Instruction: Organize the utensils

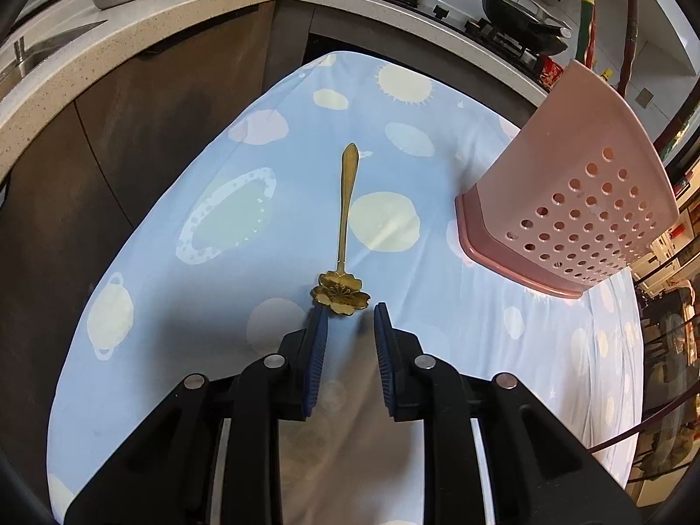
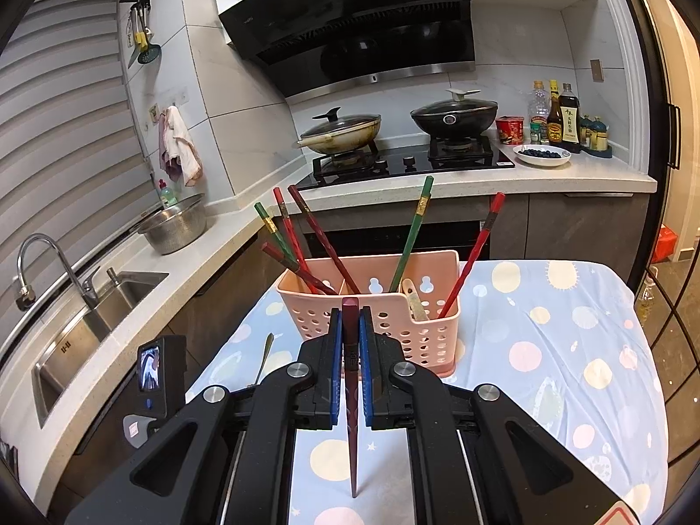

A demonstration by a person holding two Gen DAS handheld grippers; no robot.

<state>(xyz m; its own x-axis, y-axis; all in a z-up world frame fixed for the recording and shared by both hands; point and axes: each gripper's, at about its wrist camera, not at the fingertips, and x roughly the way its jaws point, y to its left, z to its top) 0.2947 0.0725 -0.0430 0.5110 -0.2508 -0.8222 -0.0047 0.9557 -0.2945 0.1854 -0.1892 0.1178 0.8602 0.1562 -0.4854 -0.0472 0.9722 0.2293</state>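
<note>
A gold spoon (image 1: 344, 227) with a flower-shaped bowl lies on the blue patterned tablecloth (image 1: 175, 288), handle pointing away. My left gripper (image 1: 350, 313) is open, its fingertips just short of the spoon's bowl. A pink perforated utensil basket (image 1: 586, 201) stands to the right. In the right wrist view my right gripper (image 2: 351, 315) is shut on a dark red chopstick (image 2: 351, 393), held in front of the basket (image 2: 376, 306), which holds several red and green chopsticks (image 2: 411, 236). The spoon's handle (image 2: 265, 356) shows at the left.
The table sits in a kitchen corner. A counter with a sink (image 2: 87, 319) and a steel colander (image 2: 175, 225) lies to the left. A stove with two lidded pans (image 2: 393, 127) is behind. The left gripper's camera body (image 2: 159, 376) is beside the table's left edge.
</note>
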